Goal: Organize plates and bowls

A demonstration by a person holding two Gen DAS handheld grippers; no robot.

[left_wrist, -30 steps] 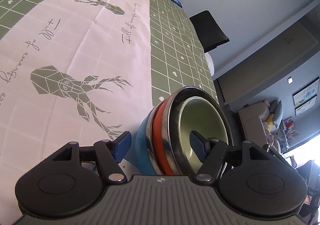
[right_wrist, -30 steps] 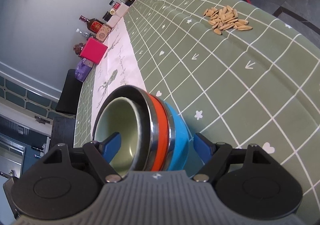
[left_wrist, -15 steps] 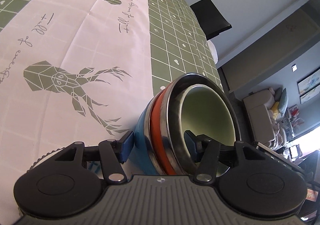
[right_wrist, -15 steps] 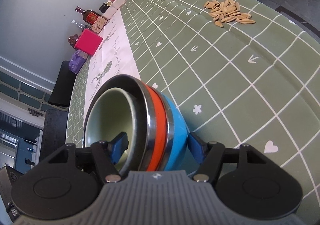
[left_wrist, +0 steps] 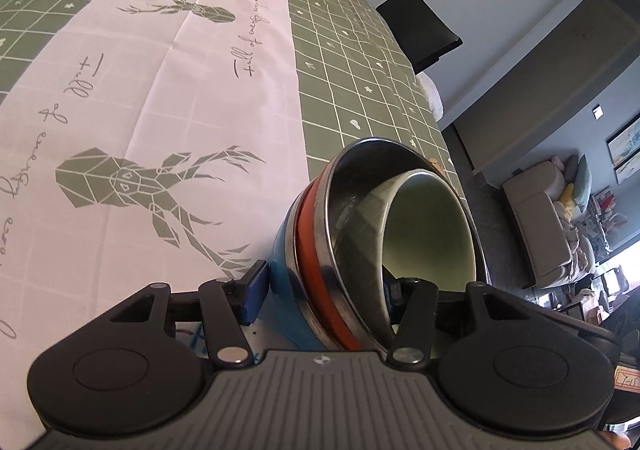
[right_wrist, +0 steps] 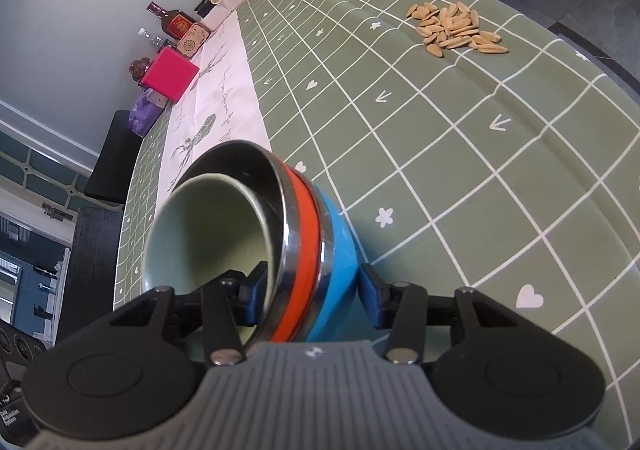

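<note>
A nested stack of bowls (left_wrist: pixel 320 258) is held on edge above the tablecloth: a blue bowl (right_wrist: pixel 338 250) outermost, an orange one (right_wrist: pixel 306 246), a steel one (left_wrist: pixel 352 209), and a pale green one (left_wrist: pixel 432 226) innermost. My left gripper (left_wrist: pixel 324 290) is shut on the stack's rim, one blue pad outside the blue bowl, the other inside the green bowl. My right gripper (right_wrist: pixel 312 290) is shut on the stack's opposite rim the same way.
The table (right_wrist: pixel 480 153) has a green checked cloth with a white deer-print runner (left_wrist: pixel 160 89). A pile of seeds (right_wrist: pixel 456 29) lies at the far right. Bottles, jars and a pink box (right_wrist: pixel 170 75) line the far end. A black chair (left_wrist: pixel 420 25) stands beside the table.
Both grippers closed from open onto the rims of the bowl stack. The stack has tipped further on edge and the green bowl has slid outward inside the steel one.
</note>
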